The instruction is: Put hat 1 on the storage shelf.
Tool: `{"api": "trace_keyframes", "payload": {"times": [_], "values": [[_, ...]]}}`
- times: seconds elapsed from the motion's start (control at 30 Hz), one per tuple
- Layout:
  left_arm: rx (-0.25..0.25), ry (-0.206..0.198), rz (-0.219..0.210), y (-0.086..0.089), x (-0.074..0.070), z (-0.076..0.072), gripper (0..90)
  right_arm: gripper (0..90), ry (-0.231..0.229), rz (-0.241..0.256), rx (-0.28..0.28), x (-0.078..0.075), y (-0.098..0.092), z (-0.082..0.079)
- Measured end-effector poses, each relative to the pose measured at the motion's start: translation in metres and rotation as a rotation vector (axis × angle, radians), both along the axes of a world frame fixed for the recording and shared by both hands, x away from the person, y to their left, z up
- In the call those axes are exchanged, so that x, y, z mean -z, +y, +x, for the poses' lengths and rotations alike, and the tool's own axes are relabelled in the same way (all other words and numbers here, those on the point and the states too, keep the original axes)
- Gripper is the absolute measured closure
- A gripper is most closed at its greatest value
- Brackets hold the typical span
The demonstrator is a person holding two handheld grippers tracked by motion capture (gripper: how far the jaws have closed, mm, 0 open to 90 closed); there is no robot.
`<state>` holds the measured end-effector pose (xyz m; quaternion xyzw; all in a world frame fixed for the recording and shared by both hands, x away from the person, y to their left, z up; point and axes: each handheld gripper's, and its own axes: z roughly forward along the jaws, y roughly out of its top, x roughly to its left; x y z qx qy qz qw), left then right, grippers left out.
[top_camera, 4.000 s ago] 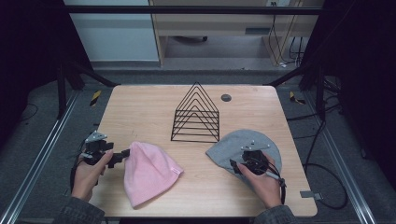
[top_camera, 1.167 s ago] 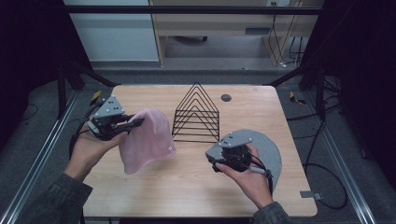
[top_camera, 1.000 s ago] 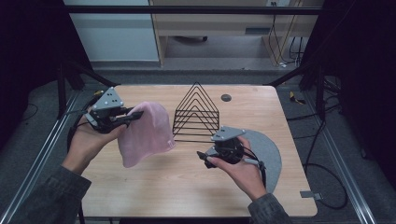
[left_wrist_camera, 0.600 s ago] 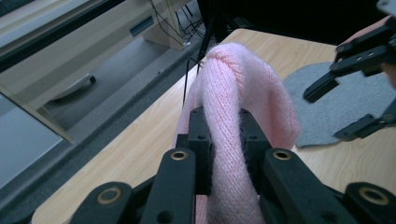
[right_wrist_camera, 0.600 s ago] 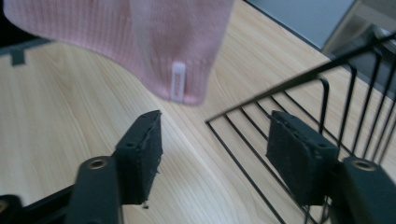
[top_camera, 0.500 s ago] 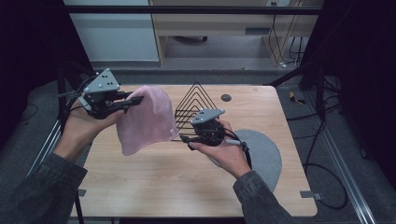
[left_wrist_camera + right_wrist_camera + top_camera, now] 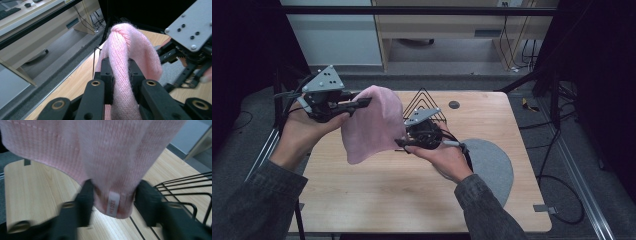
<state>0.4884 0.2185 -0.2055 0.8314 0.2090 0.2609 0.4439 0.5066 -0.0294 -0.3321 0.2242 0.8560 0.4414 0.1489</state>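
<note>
Two knit hats: a pink hat (image 7: 371, 125) hanging above the table, pinched by the left gripper (image 7: 362, 103); right gripper (image 7: 401, 144) jaws wide around its hem. A grey hat (image 7: 489, 162) lies flat beside one wire rack (image 7: 424, 102).

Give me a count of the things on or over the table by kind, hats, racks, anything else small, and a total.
Knit hats: 2, the pink hat and the grey hat
Wire racks: 1, the black wire rack
Small dark round objects: 1
Total: 4

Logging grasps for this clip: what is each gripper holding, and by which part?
The left gripper is shut on a bunched fold of the pink knit beanie. The right gripper stands open around its labelled hem, gripping nothing yet.
</note>
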Motion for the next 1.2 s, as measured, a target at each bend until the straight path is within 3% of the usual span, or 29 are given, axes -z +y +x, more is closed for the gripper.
{"api": "trace_keyframes", "payload": {"times": [0.03, 0.1, 0.17, 0.3, 0.47, 0.73, 1.0, 1.2], "values": [[0.000, 0.000, 0.000, 0.000, 0.000, 0.000, 78.5, 57.9, 0.000, 0.000, 0.000, 0.000, 0.000, 0.000], [-0.001, 0.003, -0.007, 0.000, -0.001, 0.003, 78.5, 71.2, 0.002, 0.006, -0.009, -0.003, -0.001, 0.005], [-0.011, 0.010, -0.014, 0.002, -0.003, 0.010, 78.3, 75.6, 0.003, 0.009, -0.009, -0.007, -0.004, 0.010], [-0.024, 0.017, -0.031, 0.005, -0.007, 0.021, 77.9, 75.7, 0.001, 0.014, -0.011, -0.017, -0.013, 0.019], [-0.034, 0.021, -0.062, 0.007, -0.017, 0.046, 77.9, 76.1, -0.023, 0.007, -0.008, -0.036, -0.022, 0.038], [-0.054, 0.000, -0.059, -0.002, -0.022, 0.080, 78.5, 78.0, -0.028, 0.007, 0.031, -0.049, -0.030, 0.073], [-0.049, -0.018, -0.105, -0.007, -0.030, 0.089, 78.8, 78.0, -0.059, 0.029, 0.062, -0.061, -0.039, 0.084], [-0.043, -0.008, -0.130, -0.016, -0.025, 0.103, 78.6, 78.0, -0.065, 0.042, 0.095, -0.058, -0.044, 0.088]]}}
